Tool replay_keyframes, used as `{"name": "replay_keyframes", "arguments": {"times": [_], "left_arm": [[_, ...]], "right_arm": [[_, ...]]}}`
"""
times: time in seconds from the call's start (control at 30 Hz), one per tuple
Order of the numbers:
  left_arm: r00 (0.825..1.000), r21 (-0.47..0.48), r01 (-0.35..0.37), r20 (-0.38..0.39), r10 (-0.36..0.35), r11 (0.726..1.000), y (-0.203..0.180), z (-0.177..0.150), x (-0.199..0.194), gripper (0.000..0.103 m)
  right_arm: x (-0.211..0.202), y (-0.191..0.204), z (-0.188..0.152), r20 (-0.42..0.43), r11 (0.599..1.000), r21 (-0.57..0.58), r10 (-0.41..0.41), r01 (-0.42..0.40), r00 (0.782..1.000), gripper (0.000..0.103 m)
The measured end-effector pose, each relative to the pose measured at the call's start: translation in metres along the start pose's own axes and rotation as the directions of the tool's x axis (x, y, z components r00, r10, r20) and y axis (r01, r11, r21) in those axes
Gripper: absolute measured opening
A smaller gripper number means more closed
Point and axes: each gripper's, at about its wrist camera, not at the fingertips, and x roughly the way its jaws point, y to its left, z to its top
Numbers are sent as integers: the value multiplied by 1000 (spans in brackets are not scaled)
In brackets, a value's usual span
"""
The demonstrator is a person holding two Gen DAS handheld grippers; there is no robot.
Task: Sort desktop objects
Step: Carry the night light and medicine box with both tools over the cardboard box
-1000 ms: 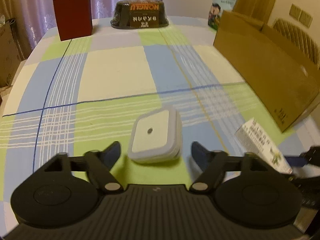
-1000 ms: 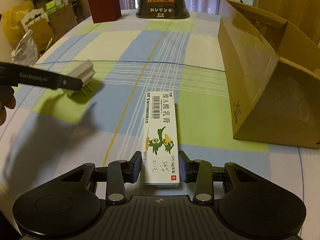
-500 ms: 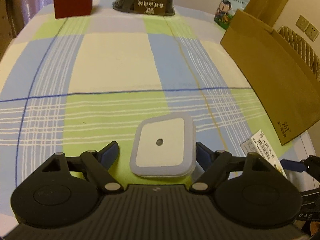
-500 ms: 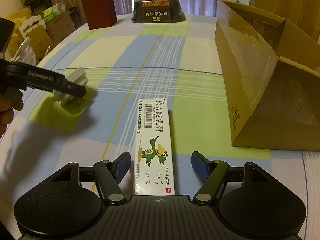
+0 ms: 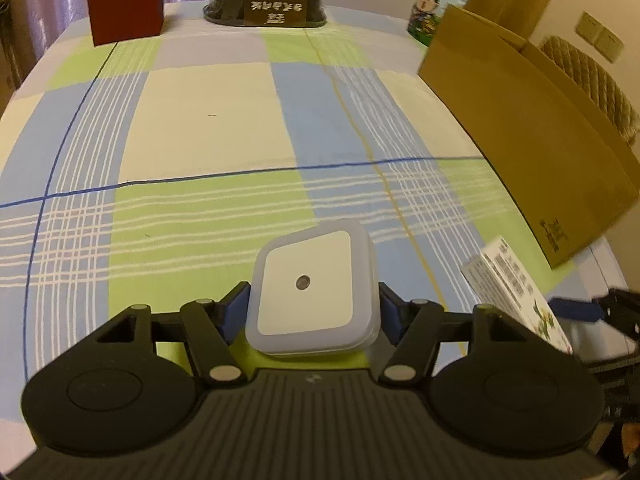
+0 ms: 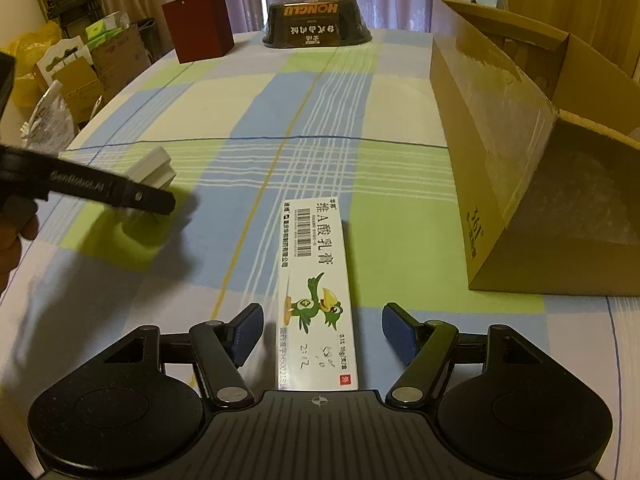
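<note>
Where print is legible, the long white carton (image 6: 315, 292) carries a barcode, bold Chinese characters, a green cartoon bird, handwritten digits and a small red stamp at its near corner. It lies flat on the table (image 6: 360, 128), lengthwise between the fingers of the right tool (image 6: 322, 332); jaws wide, blue ribbed pads clear of both long edges. Same carton shows at the right edge of the left view (image 5: 516, 300).

Left tool (image 5: 312, 312): jaws narrow, pads pressed on the 2 sides of the white plug-in night light (image 5: 312, 288). Square body with rounded corners, matte white face panel inside a translucent rim, 1 small dark dot at centre. From the right view it sits over a green patch of cloth (image 6: 152, 172), partly hidden by a black tool finger with raised lettering I cannot read. Whether it rests on the cloth or is lifted, cannot tell.

Tablecloth: plaid of green, blue and cream, thin white and dark blue lines.

Far end: dark oval container (image 6: 316, 24) with orange "HONGLU" seen upside down, white characters beneath. Beside it a plain dark red box (image 6: 198, 32), upright. Right side: open brown cardboard box (image 6: 520, 152), corrugated, small dark print near its lower corner.
</note>
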Motion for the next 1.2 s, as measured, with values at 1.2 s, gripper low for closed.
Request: {"name": "replay_keyframes", "arguments": {"times": [1.2], "left_arm": [[998,-37,33,-48,-35,999,-15,-41,-20,61]], "right_arm": [[7,0,5,-35,1000,-9,10,-10,999,37]]}}
